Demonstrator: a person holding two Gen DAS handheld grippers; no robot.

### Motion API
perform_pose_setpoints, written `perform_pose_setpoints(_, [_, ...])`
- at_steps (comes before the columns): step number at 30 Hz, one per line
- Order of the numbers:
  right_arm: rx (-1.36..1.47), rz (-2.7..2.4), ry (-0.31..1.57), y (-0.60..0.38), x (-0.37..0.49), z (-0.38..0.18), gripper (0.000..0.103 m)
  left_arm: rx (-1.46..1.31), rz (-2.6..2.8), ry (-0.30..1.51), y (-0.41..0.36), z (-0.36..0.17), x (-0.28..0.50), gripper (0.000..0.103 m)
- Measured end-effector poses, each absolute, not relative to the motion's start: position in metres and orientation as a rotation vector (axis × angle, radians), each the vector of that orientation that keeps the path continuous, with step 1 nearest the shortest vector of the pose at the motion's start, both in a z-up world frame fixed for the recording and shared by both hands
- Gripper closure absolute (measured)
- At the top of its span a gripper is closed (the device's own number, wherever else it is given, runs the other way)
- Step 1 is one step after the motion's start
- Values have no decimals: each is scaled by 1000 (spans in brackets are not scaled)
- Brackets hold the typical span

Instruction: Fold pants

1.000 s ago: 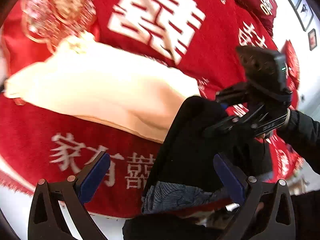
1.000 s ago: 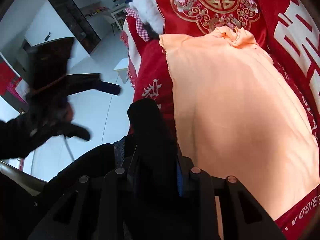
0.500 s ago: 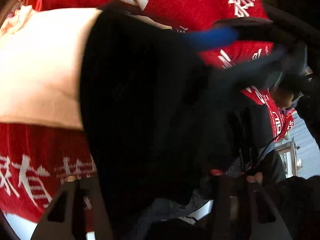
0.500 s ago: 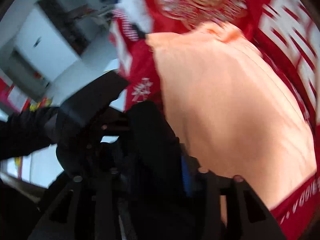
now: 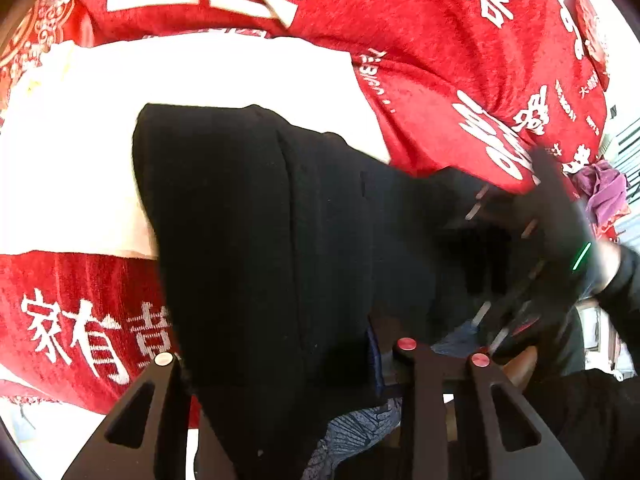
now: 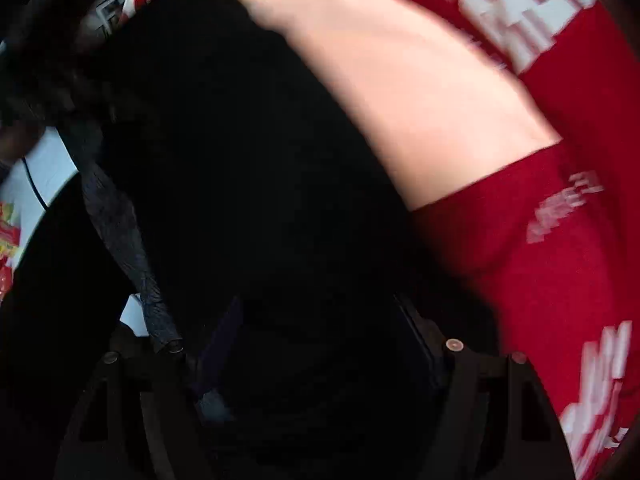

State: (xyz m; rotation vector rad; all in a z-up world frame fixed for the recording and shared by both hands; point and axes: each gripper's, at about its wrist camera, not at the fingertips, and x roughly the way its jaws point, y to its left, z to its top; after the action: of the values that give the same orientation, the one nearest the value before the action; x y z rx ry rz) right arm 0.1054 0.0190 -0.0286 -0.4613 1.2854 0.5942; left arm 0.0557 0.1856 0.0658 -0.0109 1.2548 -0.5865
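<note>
While black pants (image 5: pixel 256 240) drape over peach cloth (image 5: pixel 200 76), left gripper (image 5: pixel 280 356) jaws closing, clamped on pants; right gripper (image 6: pixel 320 344) jaws opening.

Place: a home bedroom is suggested.
Evidence: a bed is covered by a red plush blanket with white Chinese characters (image 5: pixel 432 28).

From my end the bed is covered in a red blanket (image 5: pixel 420 28) with big white characters, and a peach sheet (image 6: pixel 420 92) is spread across it. Pale floor (image 5: pixel 48 436) shows past the bed's near edge. Bright daylight, purple cloth (image 5: pixel 604 188) heaped at its right edge.
</note>
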Motion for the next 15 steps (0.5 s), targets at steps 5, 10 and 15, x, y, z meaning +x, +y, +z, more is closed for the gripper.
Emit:
perform_pose_setpoints(5, [-510, 717, 1302, 49, 60, -39, 12, 53, -571, 1219, 168, 93, 47, 69])
perform_pose_setpoints(10, [-580, 804, 1317, 45, 26, -41, 12, 33, -555, 1222, 157, 104, 54, 69])
perform_pose_setpoints(15, [-486, 744, 1315, 31, 28, -32, 11, 77, -553, 1195, 139, 125, 43, 71])
